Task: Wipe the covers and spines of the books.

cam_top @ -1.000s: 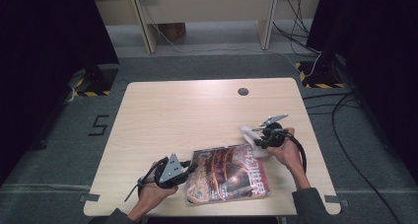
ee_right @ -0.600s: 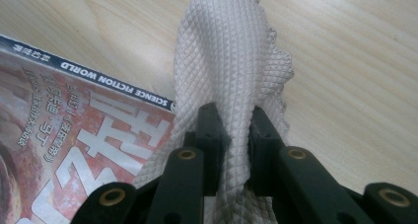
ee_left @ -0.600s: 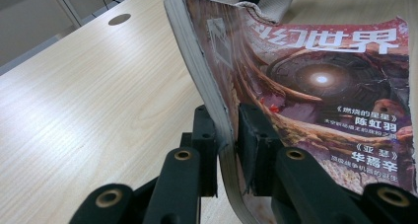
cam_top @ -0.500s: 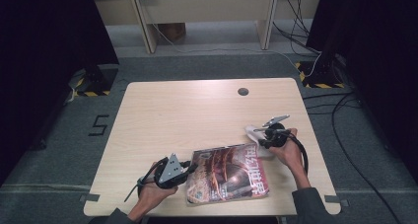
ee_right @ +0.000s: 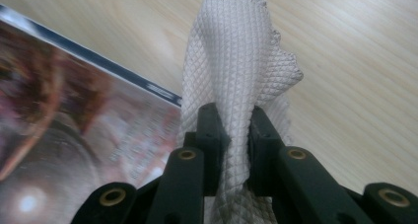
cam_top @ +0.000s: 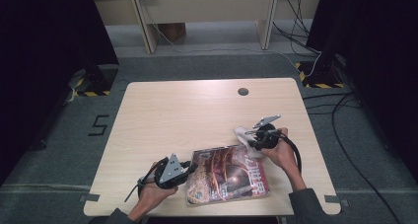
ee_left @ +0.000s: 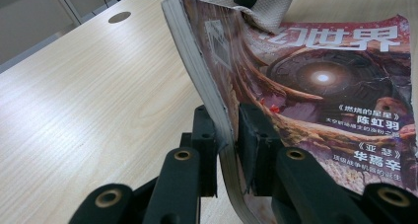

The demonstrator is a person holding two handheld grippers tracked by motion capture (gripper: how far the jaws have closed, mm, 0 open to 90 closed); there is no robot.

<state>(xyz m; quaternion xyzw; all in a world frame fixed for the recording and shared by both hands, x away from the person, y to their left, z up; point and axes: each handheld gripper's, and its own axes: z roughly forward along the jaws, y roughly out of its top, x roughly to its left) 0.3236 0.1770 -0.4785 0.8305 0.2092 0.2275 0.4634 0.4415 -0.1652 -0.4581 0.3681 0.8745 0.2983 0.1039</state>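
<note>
The left gripper [cam_top: 190, 168] is clamped on the spine edge of the magazine [cam_top: 227, 172], at its left side near the table's front edge. In the left gripper view the two black jaws pinch the bound edge of the magazine [ee_left: 315, 81], and this edge is lifted from the table [ee_left: 74, 100] while the cover slopes down to the far side. The left hand [cam_top: 153, 194] comes in from the bottom of the high view, the palm under the gripper body, and the tool points to the right, almost level with the table [cam_top: 197, 110].

The right gripper [cam_top: 250, 135] is closed on a white cloth [cam_top: 242, 134]. In the right gripper view the jaws squeeze the waffle-pattern cloth [ee_right: 236, 81], which stands up between them in a folded bunch. The cloth sits at the magazine's upper right corner, partly over the cover and partly over bare wood. The right hand [cam_top: 278, 152] reaches in from the lower right, the forearm runs diagonally, and the wrist is bent so the gripper points to the left and a little down toward the cover. The two hands are well apart, one at each side of the magazine.
</note>
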